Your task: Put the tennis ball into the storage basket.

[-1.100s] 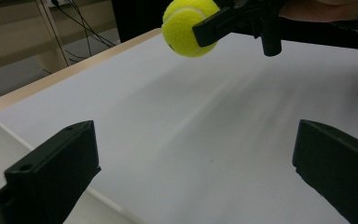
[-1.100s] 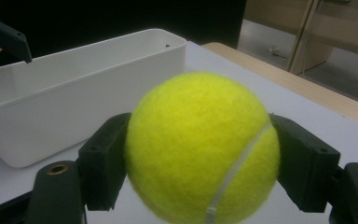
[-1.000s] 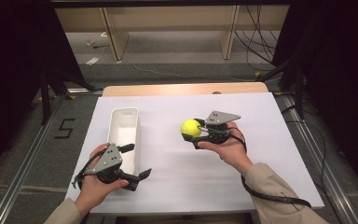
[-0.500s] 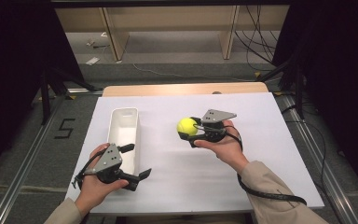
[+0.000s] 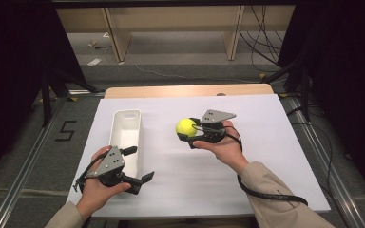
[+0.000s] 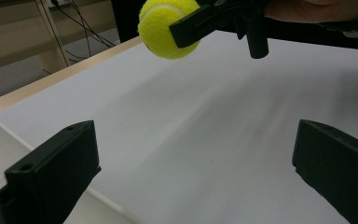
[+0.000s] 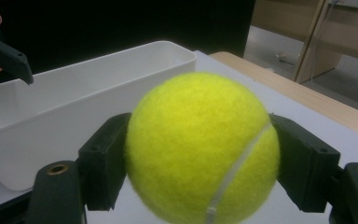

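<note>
Right gripper [image 5: 190, 135] carried tennis ball [image 5: 186, 127] slightly toward white bin [image 5: 126, 137].

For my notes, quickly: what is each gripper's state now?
Left gripper: open, holding nothing.
Right gripper: closed on the tennis ball.

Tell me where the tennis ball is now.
In the high view, the tennis ball sits clamped in the right gripper, above the table, right of the white bin.

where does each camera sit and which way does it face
High view: above the person's side, looking forward and down on the white table; both forearms and tongs show.
Left gripper view: rides the left tongs, looking between open jaws across the table.
Right gripper view: rides the right tongs, facing the long white plastic bin.
All share the fuzzy yellow tennis ball, clamped in the right tongs.
</note>
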